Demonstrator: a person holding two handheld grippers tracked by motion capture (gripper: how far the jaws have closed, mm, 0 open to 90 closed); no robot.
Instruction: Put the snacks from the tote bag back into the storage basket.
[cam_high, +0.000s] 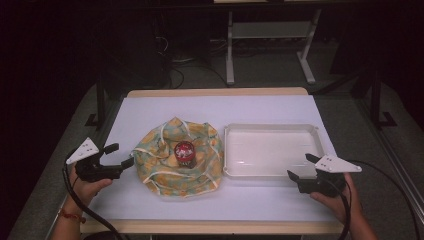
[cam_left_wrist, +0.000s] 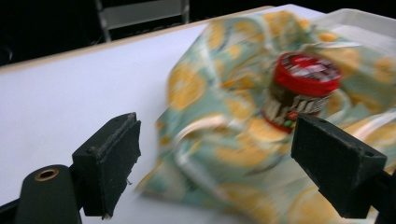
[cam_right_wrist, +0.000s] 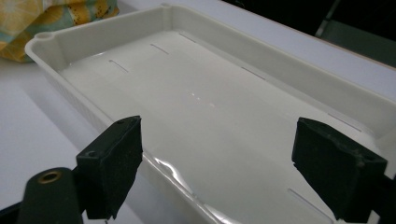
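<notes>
Left gripper (cam_high: 118, 156) sits at the left edge of the cloth (cam_high: 176, 159), jaws spread wide, gripping nothing. One jaw tip looks to be right at the cloth's edge; contact can't be confirmed. Likely lined up to pinch that edge. Right gripper (cam_high: 302, 167) hovers at the near right corner of the white tray (cam_high: 272, 129), jaws also wide apart and empty, probably waiting or about to steady the tray.

The jar (cam_high: 184, 153) with a red lid stands upright in the middle of the cloth, left of the tray, well apart from both grippers. Cloth is rumpled and bunched up around it, yellow fruit print on pale green, lying on the white table (cam_high: 150, 107). Tray holds nothing, just beside the cloth's right edge; touching or not, can't tell.

In the left gripper view the cloth (cam_left_wrist: 224, 140) and jar (cam_left_wrist: 301, 91) are motion-blurred, so the label is unreadable. The jar's base is hidden by cloth folds. In the right gripper view the tray (cam_right_wrist: 112, 39) is cut off at the right and bottom. Room behind the table is dark, detail lost.
</notes>
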